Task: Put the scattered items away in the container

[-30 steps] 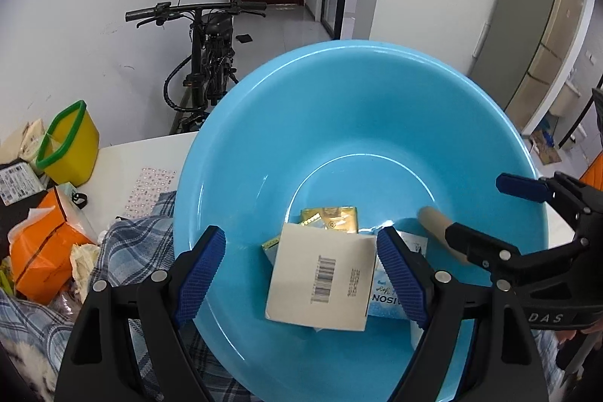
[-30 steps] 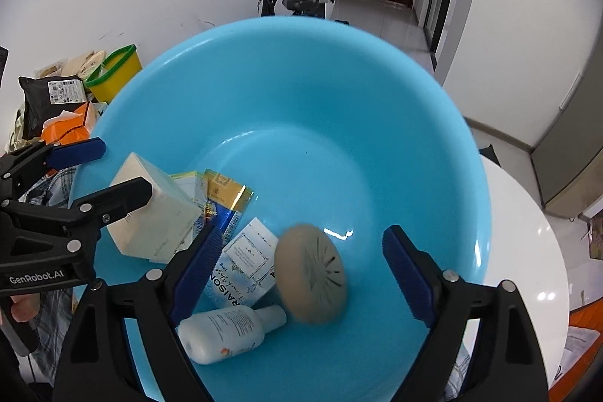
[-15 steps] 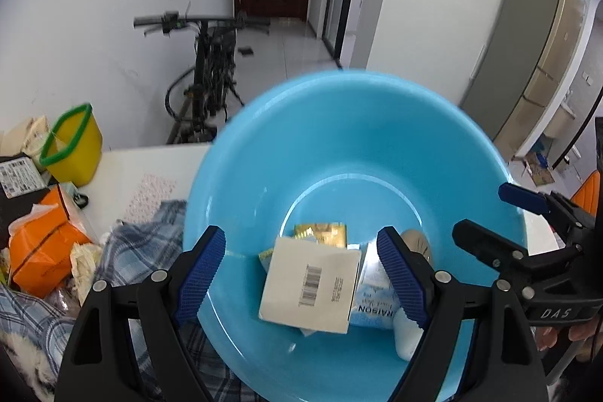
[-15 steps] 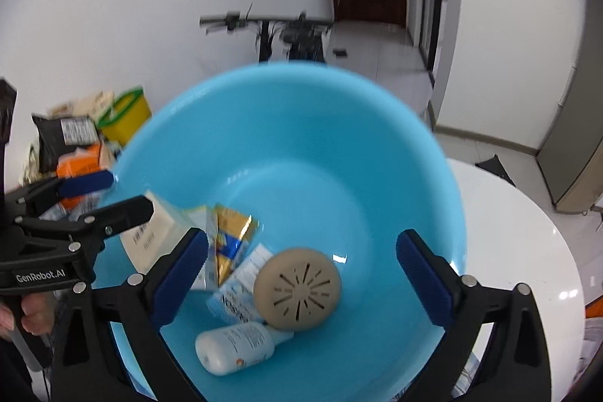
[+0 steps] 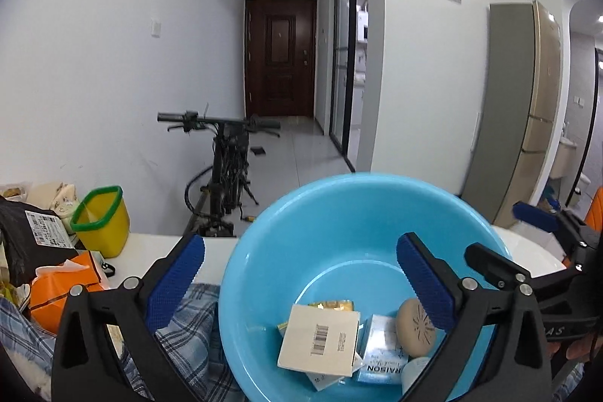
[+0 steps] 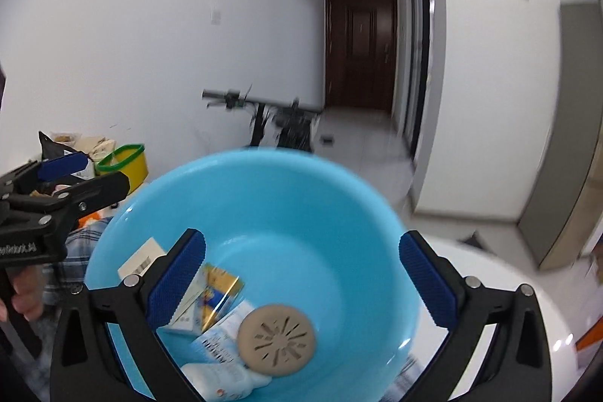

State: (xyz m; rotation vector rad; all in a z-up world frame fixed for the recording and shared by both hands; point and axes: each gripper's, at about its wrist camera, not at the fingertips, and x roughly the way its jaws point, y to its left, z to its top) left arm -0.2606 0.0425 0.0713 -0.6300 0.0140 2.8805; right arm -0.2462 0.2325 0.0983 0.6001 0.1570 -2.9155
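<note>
A light blue basin (image 5: 339, 183) (image 6: 264, 153) holds a white barcoded box (image 5: 320, 340) (image 6: 141, 260), a tan round disc (image 5: 414, 330) (image 6: 277, 341), a gold packet (image 6: 222, 287), a blue-white pack (image 5: 380, 356) and a white bottle (image 6: 222, 381). My left gripper (image 5: 299, 247) (image 6: 88, 174) hovers over the basin's near left side, jaws opening, nothing between the pads. My right gripper (image 6: 301, 240) (image 5: 501, 232) hovers over the near right side, jaws also opening and empty.
Left of the basin lie a plaid cloth (image 5: 188, 326), an orange tissue pack (image 5: 56, 289), a black bag (image 5: 30, 240) and a yellow green-rimmed bin (image 5: 101, 221). A bicycle (image 5: 226, 157) stands behind the white table (image 6: 490, 289). A hand (image 6: 26, 292) grips the left tool.
Both grippers drew back, rose and tilted up, so the basin sits lower in view. Both jaws widened. The box left the left pads; the disc settled flat in the basin.
</note>
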